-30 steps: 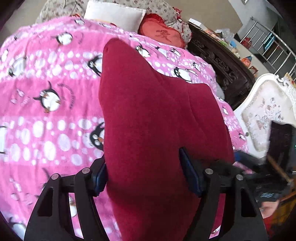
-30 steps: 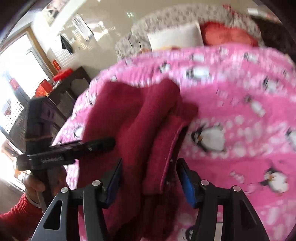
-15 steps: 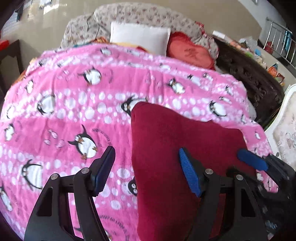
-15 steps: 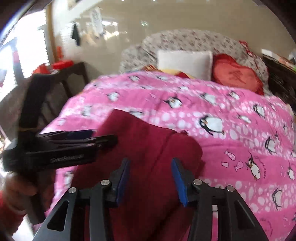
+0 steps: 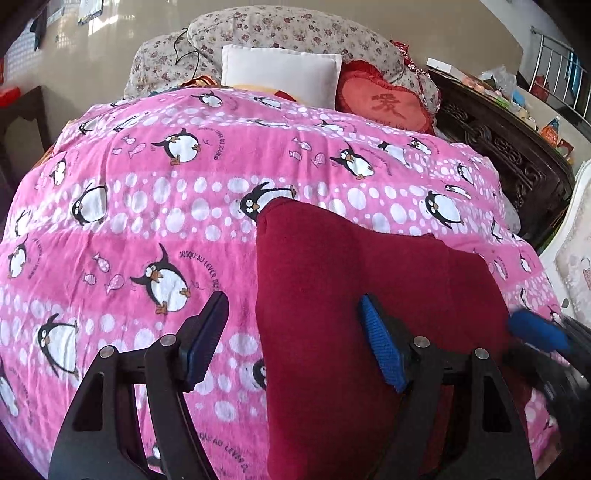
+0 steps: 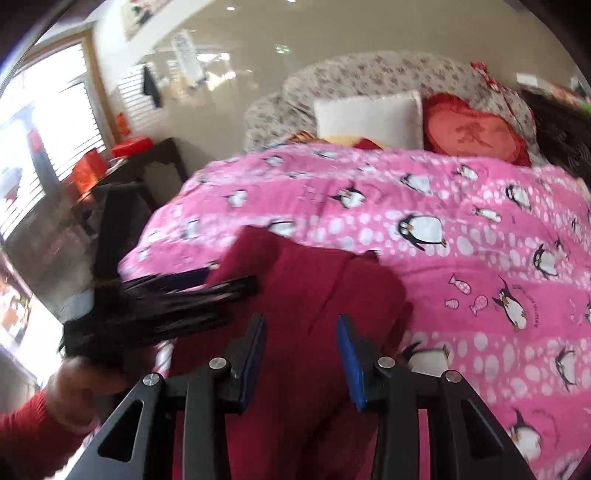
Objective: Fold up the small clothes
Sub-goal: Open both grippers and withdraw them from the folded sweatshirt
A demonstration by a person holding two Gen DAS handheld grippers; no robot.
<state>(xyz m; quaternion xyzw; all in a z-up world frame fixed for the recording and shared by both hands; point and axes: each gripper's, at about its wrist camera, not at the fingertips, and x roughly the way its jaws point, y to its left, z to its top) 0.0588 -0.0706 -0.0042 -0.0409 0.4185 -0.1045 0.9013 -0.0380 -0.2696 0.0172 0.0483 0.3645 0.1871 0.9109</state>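
A dark red knitted garment lies folded on the pink penguin blanket; it also shows in the right wrist view. My left gripper is open above the garment's left edge, holding nothing. My right gripper is open above the garment's near part, holding nothing. In the right wrist view the left gripper shows blurred over the garment's left side. In the left wrist view the right gripper's blue pad shows at the garment's right edge.
A white pillow and a red heart cushion lie at the bed's head against a floral cushion. A dark carved wooden frame runs along the right. A dark side table stands to the left.
Both grippers have let go of the red garment and pulled back and up. The garment has dropped from a raised fold to lie flat on the blanket.
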